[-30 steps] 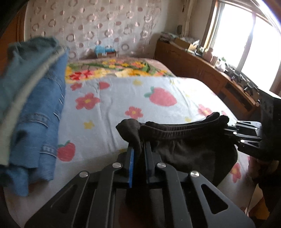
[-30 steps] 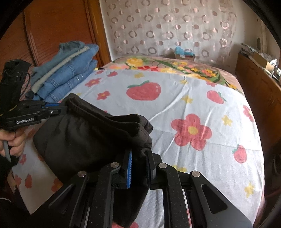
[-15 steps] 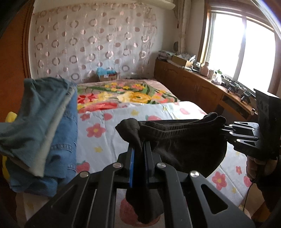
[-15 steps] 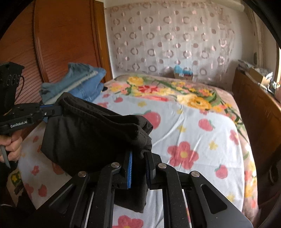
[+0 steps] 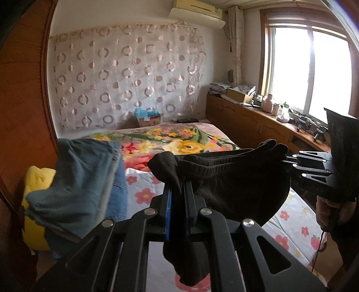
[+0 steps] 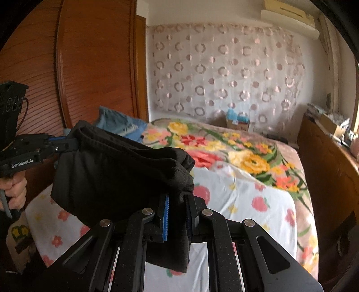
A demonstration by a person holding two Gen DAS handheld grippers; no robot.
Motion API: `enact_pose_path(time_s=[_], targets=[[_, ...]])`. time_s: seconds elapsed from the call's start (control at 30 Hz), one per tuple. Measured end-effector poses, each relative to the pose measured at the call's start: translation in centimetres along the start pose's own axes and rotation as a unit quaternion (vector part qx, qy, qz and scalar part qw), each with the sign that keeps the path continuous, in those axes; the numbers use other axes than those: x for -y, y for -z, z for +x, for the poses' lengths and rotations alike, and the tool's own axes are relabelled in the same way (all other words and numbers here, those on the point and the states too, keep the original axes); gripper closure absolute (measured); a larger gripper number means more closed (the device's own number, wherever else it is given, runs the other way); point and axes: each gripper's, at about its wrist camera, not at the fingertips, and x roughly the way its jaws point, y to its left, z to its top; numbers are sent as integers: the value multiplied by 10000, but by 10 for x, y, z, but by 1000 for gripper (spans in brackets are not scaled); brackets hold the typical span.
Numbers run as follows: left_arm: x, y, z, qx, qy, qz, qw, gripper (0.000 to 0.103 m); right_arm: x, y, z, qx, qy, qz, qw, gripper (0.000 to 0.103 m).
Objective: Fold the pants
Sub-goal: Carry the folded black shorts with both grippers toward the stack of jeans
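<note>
Soft black pants (image 5: 235, 186), folded thick with a ribbed waistband, hang above the flowered bed (image 6: 251, 197). The left hand-held gripper (image 5: 178, 197) and the right hand-held gripper (image 6: 177, 209) each pinch one end of them.

Bed (image 6: 258, 202) bears folded jeans (image 5: 80, 179) and floral blanket (image 5: 179, 141).

Bed (image 5: 143, 197): white floral sheet. Patterned curtain (image 5: 125, 76) covers the wall behind the bed. Air conditioner (image 5: 197, 13) mounted above the curtain. Bright window (image 5: 307, 67) and wooden cabinet (image 5: 246, 125) right of the bed; wooden wardrobe (image 6: 67, 67) left.
</note>
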Motion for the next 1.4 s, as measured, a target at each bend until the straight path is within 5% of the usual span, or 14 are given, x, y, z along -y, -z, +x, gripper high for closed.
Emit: enact_pose_path(time_s=[0.8, 1.4], targets=[[-84, -31, -12, 353, -872, -320, 9951, 96, -43, -109, 79, 631, -507, -861, 9930, 94], [-121, -28, -22, 608, -1167, -757, 9884, 96, -86, -167, 139, 1096, -849, -1405, 9803, 94]])
